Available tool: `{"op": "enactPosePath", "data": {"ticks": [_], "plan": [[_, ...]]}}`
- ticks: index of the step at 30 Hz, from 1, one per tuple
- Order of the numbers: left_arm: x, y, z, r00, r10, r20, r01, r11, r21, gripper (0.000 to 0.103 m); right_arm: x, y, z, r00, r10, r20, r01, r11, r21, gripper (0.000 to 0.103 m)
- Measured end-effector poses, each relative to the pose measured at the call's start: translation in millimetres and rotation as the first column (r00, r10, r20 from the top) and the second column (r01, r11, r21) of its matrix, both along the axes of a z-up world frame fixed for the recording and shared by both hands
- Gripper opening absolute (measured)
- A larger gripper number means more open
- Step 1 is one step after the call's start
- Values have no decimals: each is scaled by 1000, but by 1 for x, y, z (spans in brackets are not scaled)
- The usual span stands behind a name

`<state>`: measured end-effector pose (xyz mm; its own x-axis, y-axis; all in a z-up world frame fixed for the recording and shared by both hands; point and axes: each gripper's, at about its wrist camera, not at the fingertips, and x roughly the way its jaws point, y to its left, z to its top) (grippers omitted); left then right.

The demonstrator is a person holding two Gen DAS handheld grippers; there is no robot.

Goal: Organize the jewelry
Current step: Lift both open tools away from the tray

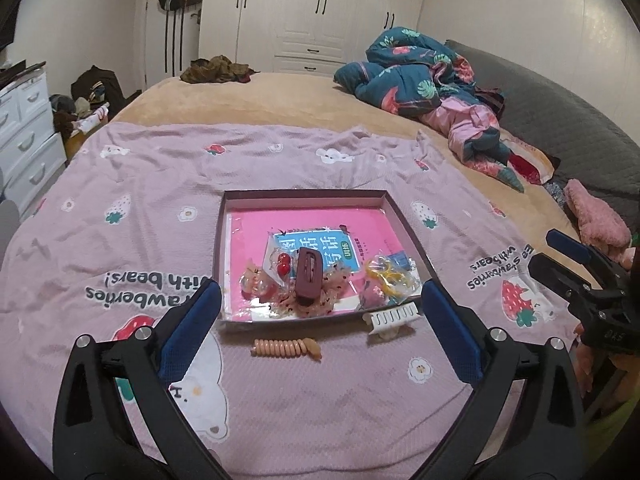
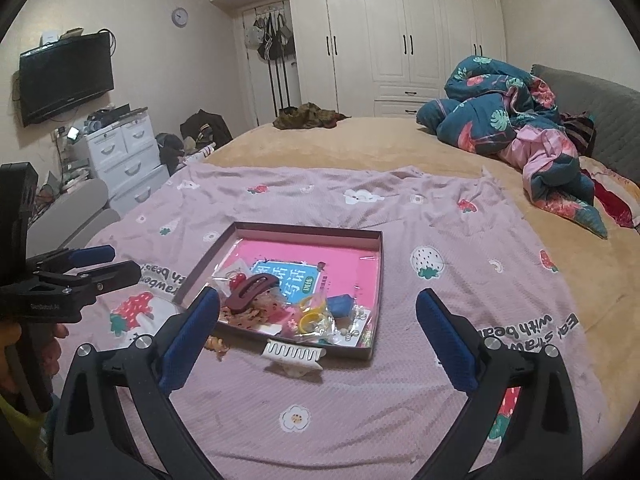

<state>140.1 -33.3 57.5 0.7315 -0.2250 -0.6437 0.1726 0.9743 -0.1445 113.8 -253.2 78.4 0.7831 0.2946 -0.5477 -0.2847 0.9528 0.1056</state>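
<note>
A shallow cardboard box [image 1: 304,193] [image 2: 308,228] lined with a pink sheet lies on the lilac strawberry blanket. In it are a maroon hair claw [image 1: 308,276] [image 2: 250,292], red cherry pieces [image 1: 284,262], lacy scrunchies and a bag of yellow rings [image 1: 386,276] [image 2: 312,316]. Outside its near rim lie a white hair claw [image 1: 390,316] [image 2: 294,354] and a peach spiral hair tie [image 1: 286,347]. My left gripper [image 1: 320,296] [image 2: 122,261] hovers open above the box's near edge, holding nothing. My right gripper [image 2: 318,300] [image 1: 548,252] is open and empty above the white claw.
The blanket [image 1: 120,208] covers a tan bed. A bunched teal and pink quilt [image 2: 512,128] lies at the far right by the grey headboard. White drawers [image 2: 124,156] and a wall television [image 2: 66,76] stand at the left, wardrobes [image 2: 400,40] at the back.
</note>
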Motion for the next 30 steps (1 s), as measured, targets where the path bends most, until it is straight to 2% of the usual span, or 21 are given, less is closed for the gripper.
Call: {"op": "enactPosePath", "data": {"ticks": [14,30], "plan": [[-38,9,1,1000,18,18,-17,1000,-11,94,-35,6,5,999,20,27,-20,1000,15,99],[-52,21,-49,995,48,-82,-48,999,-1,94,-43,14,-41,997,35,-76,-36,999,-11,99]]}}
